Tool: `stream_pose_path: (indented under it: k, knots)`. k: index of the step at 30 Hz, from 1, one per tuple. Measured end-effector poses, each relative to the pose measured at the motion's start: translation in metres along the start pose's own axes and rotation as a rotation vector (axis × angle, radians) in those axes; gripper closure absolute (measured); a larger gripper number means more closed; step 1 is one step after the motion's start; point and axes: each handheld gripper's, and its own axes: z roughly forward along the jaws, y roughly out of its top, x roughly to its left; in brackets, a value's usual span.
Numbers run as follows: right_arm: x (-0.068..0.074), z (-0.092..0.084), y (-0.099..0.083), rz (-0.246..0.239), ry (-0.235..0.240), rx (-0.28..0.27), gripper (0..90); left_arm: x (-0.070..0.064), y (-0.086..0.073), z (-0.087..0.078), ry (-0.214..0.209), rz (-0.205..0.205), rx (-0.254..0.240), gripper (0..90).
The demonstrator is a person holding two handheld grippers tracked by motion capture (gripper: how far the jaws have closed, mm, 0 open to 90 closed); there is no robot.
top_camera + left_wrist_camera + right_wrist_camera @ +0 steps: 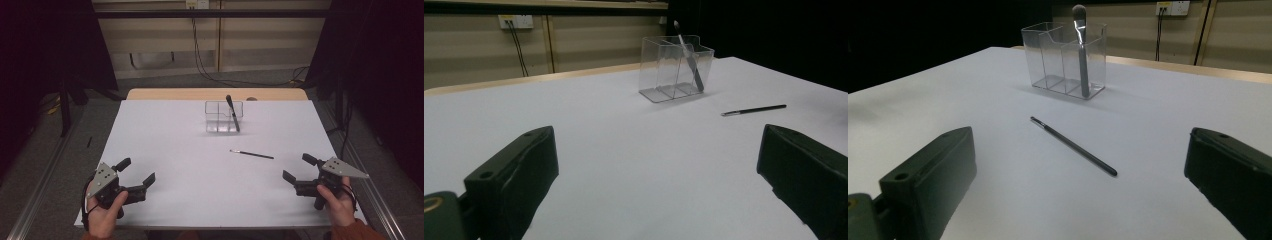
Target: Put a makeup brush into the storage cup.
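A clear plastic organizer (223, 116) (675, 67) (1064, 60) with compartments stands upright on the far middle of the white table (190, 175). A dark makeup brush (232, 113) (688, 55) (1081, 50) leans in its right-hand compartment, head up. A thin black brush (251, 154) (753, 110) (1073, 146) lies flat on the table in front of the organizer. My left gripper (136, 171) (656, 185) rests open near the front left edge with nothing between its jaws. At the front right, my right gripper (299, 167) (1080, 190) is open and empty, a little right of the thin brush.
A wooden strip (215, 94) borders the table's far edge. Cables (210, 75) run down the wall and across the floor behind it. Metal rails (40, 185) flank the table on both sides, with dark curtains beyond.
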Motion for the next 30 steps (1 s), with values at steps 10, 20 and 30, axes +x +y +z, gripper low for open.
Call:
stream_pose_path:
  k: [10,20,30]
  knots:
    - [0.001,0.005,0.0,0.0,0.012,0.007,0.0,0.002,-0.002,0.0,0.005,-0.012,0.005,3.1]
    - [0.004,0.008,0.004,-0.012,0.03,0.004,0.0,0.002,-0.002,-0.001,0.019,-0.013,0.011,3.3]
    - [0.002,0.025,0.014,-0.019,0.057,0.019,0.0,0.001,-0.004,-0.003,0.016,-0.008,0.018,2.8]
